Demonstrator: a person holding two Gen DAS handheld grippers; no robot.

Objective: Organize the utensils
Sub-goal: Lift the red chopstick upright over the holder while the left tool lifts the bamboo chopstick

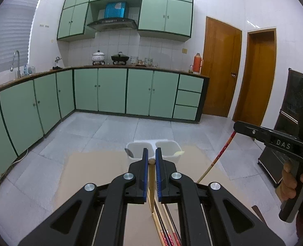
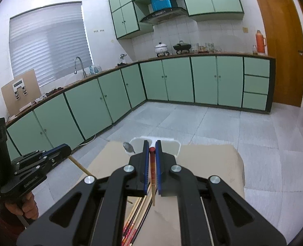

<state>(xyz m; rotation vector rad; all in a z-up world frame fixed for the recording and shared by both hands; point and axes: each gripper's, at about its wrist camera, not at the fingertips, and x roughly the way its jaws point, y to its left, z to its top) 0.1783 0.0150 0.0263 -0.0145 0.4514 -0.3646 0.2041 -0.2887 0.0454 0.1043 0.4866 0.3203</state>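
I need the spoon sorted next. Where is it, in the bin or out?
In: the spoon stands tilted in the bin's left compartment, bowl above the rim.

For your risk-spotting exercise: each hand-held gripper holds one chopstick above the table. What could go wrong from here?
1. The left hand-held gripper pinches the plain wooden chopstick near its top; it might swing or slip.
2. The right hand-held gripper holds the red-topped chopstick likewise; both could clash over the two-compartment white holder.
3. A spoon already leans out of the holder's left compartment and could get knocked.

black tongs [image 1: 151, 160] with blue pads [image 1: 145, 176], silver pivot screws, "das" lettering, bare-skinned hand [image 1: 291, 181].
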